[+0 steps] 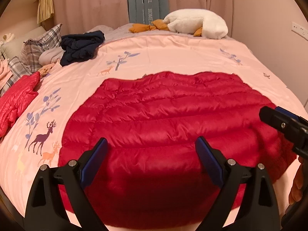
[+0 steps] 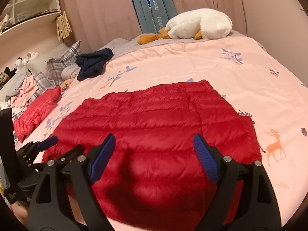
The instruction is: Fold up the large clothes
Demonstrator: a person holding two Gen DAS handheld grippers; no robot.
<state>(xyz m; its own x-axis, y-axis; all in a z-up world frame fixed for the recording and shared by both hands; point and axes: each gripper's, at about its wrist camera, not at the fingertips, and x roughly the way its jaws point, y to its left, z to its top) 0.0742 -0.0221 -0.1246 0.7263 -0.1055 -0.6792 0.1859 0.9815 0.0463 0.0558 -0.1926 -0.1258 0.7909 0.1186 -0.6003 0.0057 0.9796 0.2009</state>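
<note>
Glossy quilted red down jacket [image 1: 163, 119], smooth matt pink cotton bedspread [image 1: 173, 53], fluffy white plush goose [image 1: 200, 22], matt black plastic left tool [image 1: 152, 144] with ribbed blue pads [image 2: 204, 154], shiny metal pins

A pink deer-print bed [image 1: 173, 50] carries a red quilted jacket [image 1: 163, 119] at centre, a navy garment [image 1: 80, 46] upper left and a white plush goose [image 1: 198, 23] at top

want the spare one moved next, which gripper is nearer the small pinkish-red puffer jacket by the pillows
Left. The left gripper hovers over the big red jacket's side facing the small pinkish-red puffer jacket; the right gripper sits farther away.
</note>
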